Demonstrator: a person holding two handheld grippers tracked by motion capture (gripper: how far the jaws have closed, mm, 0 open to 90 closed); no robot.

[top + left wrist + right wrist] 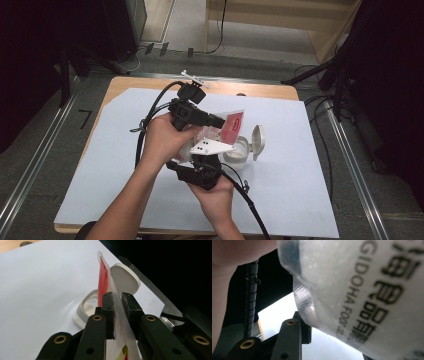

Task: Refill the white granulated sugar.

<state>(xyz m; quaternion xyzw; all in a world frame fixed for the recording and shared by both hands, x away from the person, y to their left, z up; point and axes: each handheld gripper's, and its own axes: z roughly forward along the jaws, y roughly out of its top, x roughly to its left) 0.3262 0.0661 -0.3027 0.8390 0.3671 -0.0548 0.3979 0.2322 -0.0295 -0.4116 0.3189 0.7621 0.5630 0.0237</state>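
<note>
Holding one gripper in each hand, a person is working above a table [280,92] covered with one white sheet [295,185]. The left gripper [117,302] is clamping one red-and-clear sachet [103,280] edge-on between its jaws. The right gripper [212,150] is sitting just below it; the sachet's printed film is crowding its camera, so whether its jaws are gripping cannot be told. One white tub [239,150] is standing beside the grippers on the sheet, its hinged lid [257,140] flipped open. Two cables are trailing from the grippers.
</note>
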